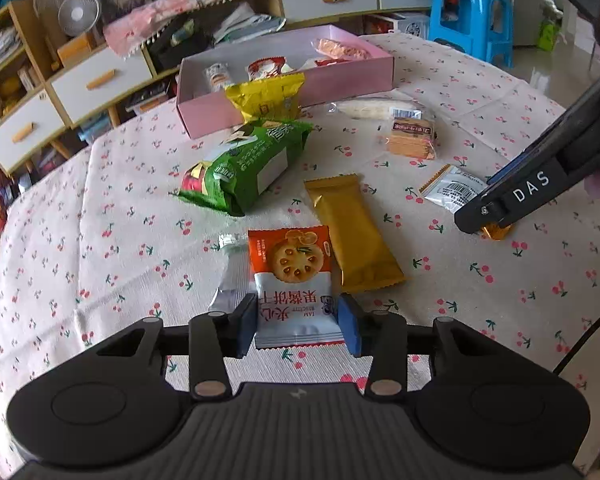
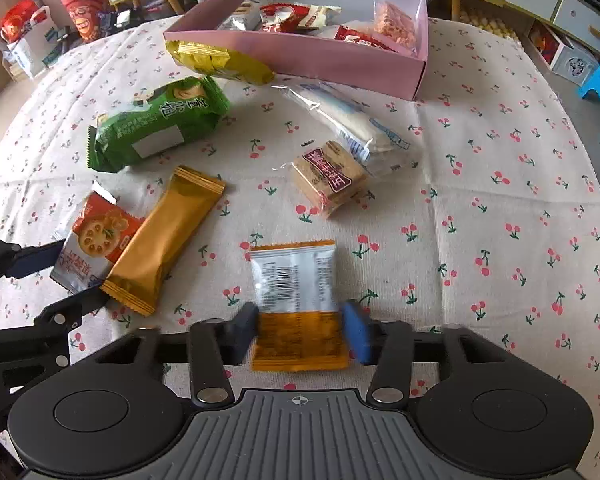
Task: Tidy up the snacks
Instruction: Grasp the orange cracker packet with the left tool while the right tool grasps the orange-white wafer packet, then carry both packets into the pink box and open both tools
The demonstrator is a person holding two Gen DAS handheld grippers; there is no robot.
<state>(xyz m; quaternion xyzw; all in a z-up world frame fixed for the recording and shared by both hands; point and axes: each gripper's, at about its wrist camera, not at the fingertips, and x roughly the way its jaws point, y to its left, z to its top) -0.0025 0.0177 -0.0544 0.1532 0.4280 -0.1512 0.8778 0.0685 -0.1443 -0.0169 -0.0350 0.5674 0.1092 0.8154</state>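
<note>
My left gripper (image 1: 297,328) is shut on the near end of an orange-and-white biscuit packet (image 1: 292,276) that lies on the cherry-print tablecloth, one blue pad against each side. My right gripper (image 2: 300,332) is shut on a silver-and-orange packet (image 2: 296,280) with a barcode, held by its orange end and slightly blurred. In the left wrist view that gripper (image 1: 484,216) comes in from the right over the same packet (image 1: 454,190). The biscuit packet (image 2: 96,240) also shows at the left of the right wrist view. A pink box (image 1: 340,84) holding several snacks stands at the table's far side.
Loose on the cloth lie a green bag (image 1: 248,164), a yellow bag (image 1: 266,96) against the box, a gold bar (image 1: 352,236), a cracker pack (image 1: 412,140), a clear-wrapped white pack (image 1: 376,110) and a silver packet (image 1: 232,276). Drawers and a blue stool (image 1: 472,12) stand beyond the table.
</note>
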